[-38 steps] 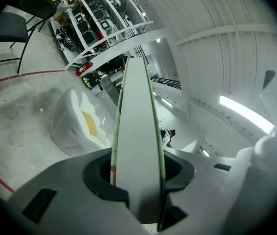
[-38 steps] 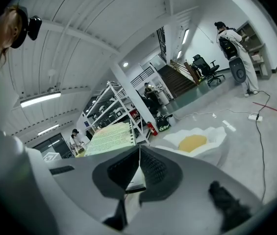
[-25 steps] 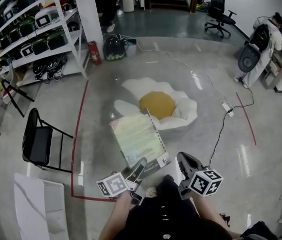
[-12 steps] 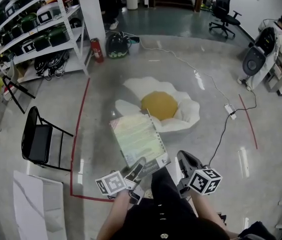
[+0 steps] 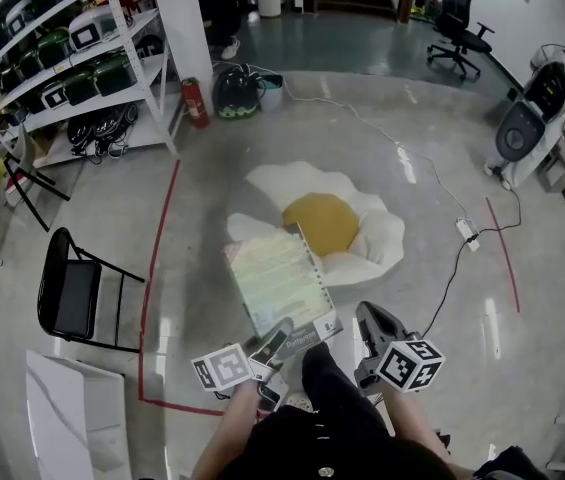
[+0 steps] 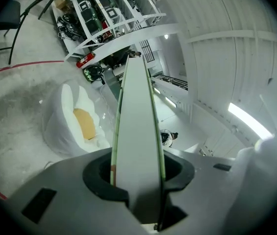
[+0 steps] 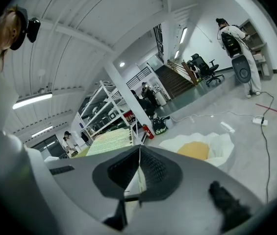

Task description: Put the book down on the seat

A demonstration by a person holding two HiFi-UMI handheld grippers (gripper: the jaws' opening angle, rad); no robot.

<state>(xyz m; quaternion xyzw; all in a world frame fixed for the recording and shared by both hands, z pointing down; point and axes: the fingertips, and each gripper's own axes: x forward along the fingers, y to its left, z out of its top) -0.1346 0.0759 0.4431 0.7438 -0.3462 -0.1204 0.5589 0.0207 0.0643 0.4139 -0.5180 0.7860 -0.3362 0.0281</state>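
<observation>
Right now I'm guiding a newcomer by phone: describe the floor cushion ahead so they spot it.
Between the two red tape lines, just beyond the book, lies the floor cushion. It is white with a yellow centre, like a fried egg, unlike the black folding chair at left.

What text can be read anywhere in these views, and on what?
None legible.
Book: print on the dark strip at its near edge, too blurred to read.
Left marker cube, right marker cube: black-and-white square patterns only, no words.
</observation>
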